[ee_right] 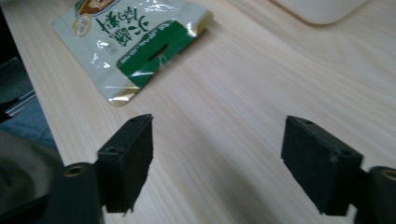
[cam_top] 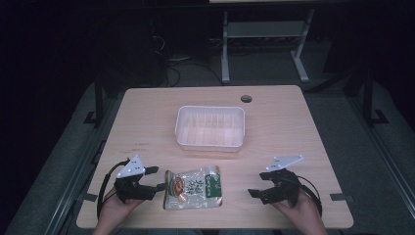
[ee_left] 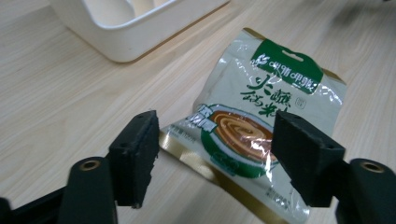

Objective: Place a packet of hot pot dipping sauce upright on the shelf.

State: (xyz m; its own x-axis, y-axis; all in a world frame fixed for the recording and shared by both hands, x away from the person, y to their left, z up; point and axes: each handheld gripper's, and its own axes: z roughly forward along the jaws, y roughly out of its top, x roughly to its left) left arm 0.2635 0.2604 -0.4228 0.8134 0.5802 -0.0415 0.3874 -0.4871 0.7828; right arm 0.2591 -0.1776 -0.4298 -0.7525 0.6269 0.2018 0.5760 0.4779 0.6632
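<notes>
Snack pouch (ee_left: 261,126) – near edge cut off, left gripper (ee_left: 215,140) jaws apart, tray (ee_left: 126,42) cropped

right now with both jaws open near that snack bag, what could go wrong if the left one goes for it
1. The glossy green and white foil snack packet lies flat on the light wooden table, so the left gripper may scrape the wood or slide the packet instead of pinching it.
2. A push could shove it toward the right gripper, away from the white plastic tray.
</notes>
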